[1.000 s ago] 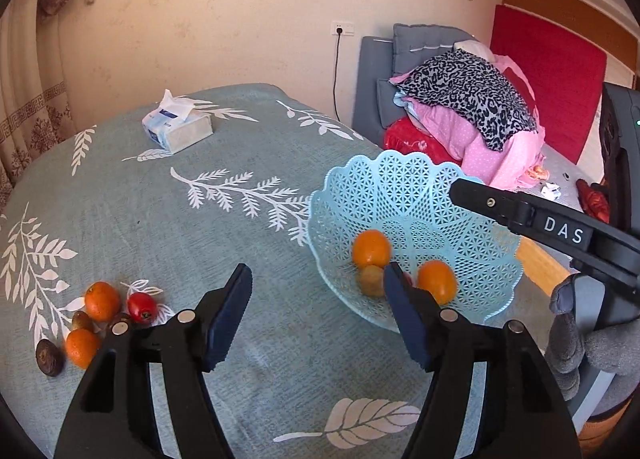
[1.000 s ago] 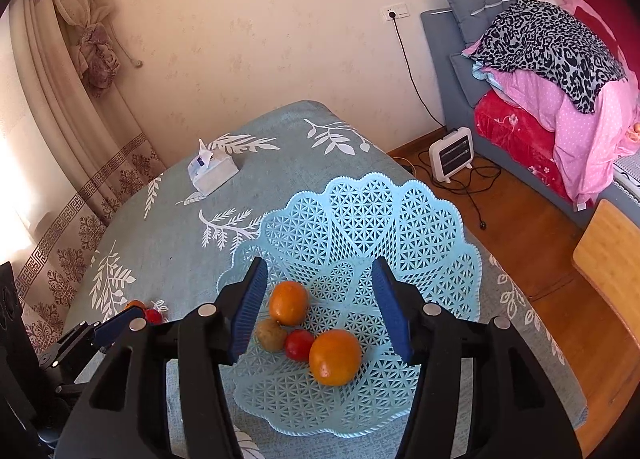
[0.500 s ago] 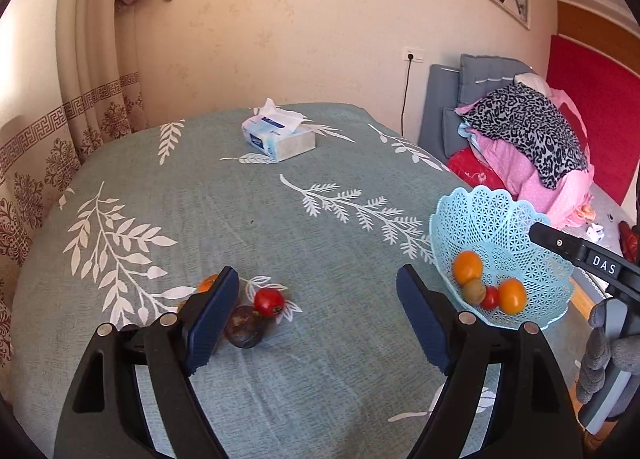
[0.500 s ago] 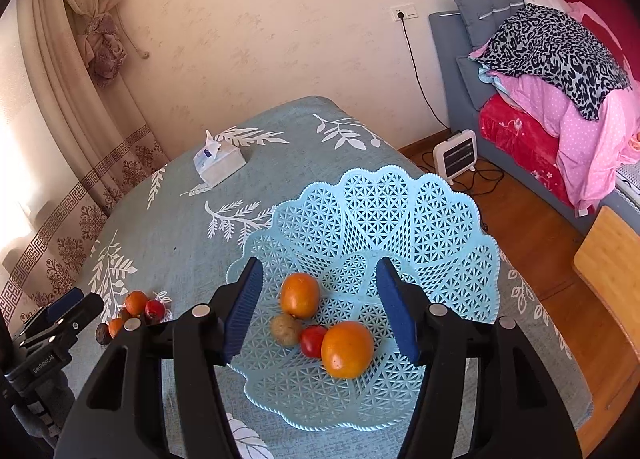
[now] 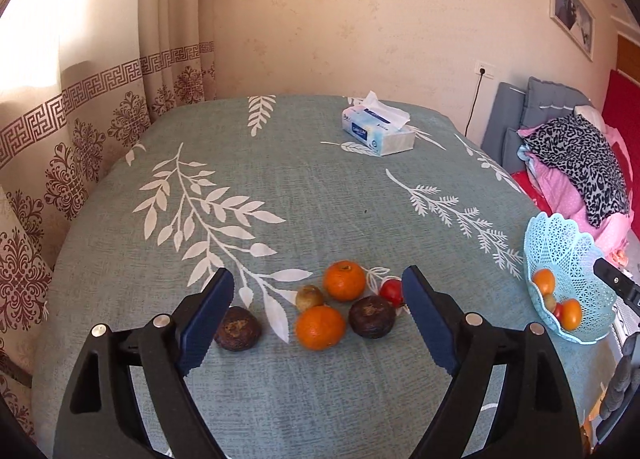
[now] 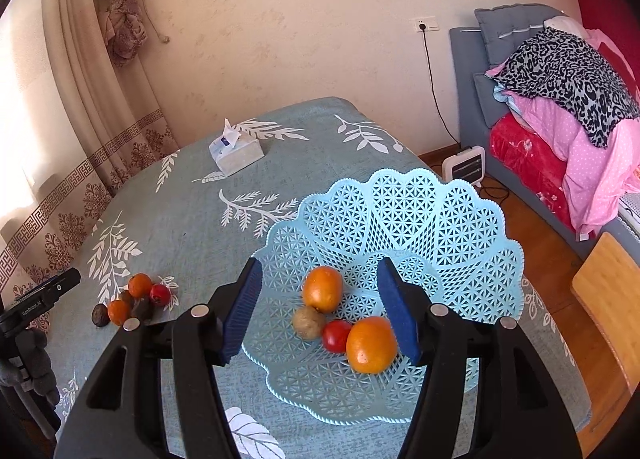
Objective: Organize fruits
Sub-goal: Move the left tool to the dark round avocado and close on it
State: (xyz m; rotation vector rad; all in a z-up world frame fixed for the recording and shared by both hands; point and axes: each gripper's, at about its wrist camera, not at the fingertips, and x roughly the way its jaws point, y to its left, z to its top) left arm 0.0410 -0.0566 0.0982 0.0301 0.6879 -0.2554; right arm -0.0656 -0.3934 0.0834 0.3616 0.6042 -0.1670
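The left gripper (image 5: 318, 319), jaws opening and gripping nothing, hovers near the loose fruits (image 5: 320, 328) on the table (image 5: 320, 195). The right gripper (image 6: 320, 305), jaws apart, hangs over the basket (image 6: 440, 227).

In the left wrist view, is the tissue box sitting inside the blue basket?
No. The tissue box sits on the tablecloth at the far side, well apart from the blue basket at the right edge.

Left tool (image 5: 318, 323) opening, empty, above 6 loose fruits (image 5: 320, 328) on tablecloth (image 5: 320, 187).
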